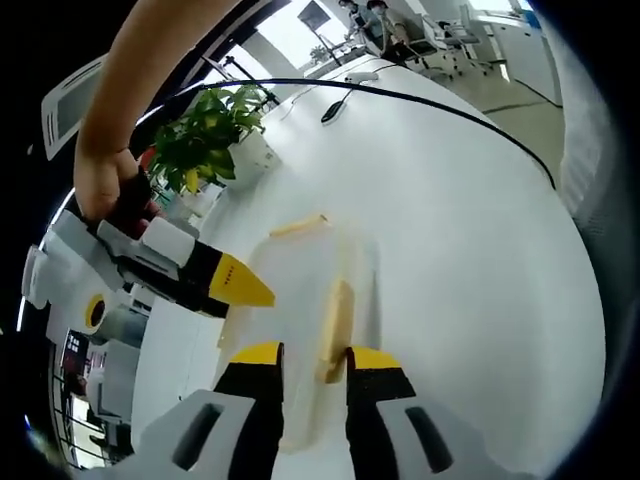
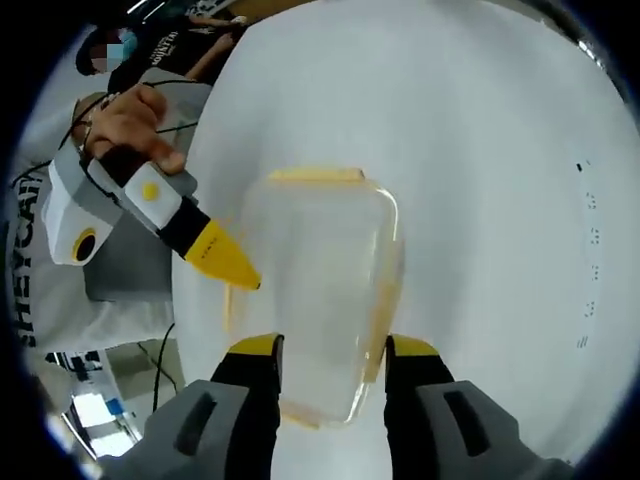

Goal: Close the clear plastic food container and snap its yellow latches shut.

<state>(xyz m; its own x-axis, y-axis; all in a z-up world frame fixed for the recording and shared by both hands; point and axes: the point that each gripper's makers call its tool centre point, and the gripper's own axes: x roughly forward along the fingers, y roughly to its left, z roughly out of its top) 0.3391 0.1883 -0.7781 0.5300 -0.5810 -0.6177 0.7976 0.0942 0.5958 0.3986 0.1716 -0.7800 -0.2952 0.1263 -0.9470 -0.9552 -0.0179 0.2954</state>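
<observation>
A: Where is the clear container (image 2: 325, 285) lying?

B: On the white desk (image 2: 480, 150), just ahead of the right tool (image 2: 333, 358), whose jaws are standing apart.

A: And the left tool (image 1: 315, 358)?

B: It is gaping around a yellow latch (image 1: 335, 325).

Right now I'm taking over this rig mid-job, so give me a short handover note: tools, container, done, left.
Left tool: open, jaws astride a yellow latch on the container's side.
Right tool: open, jaws straddling the near end of the clear container.
Container sits on the white table, lid apparently on.
Far-end latch state unclear.
Left to do: snap the latches and check each.
</observation>
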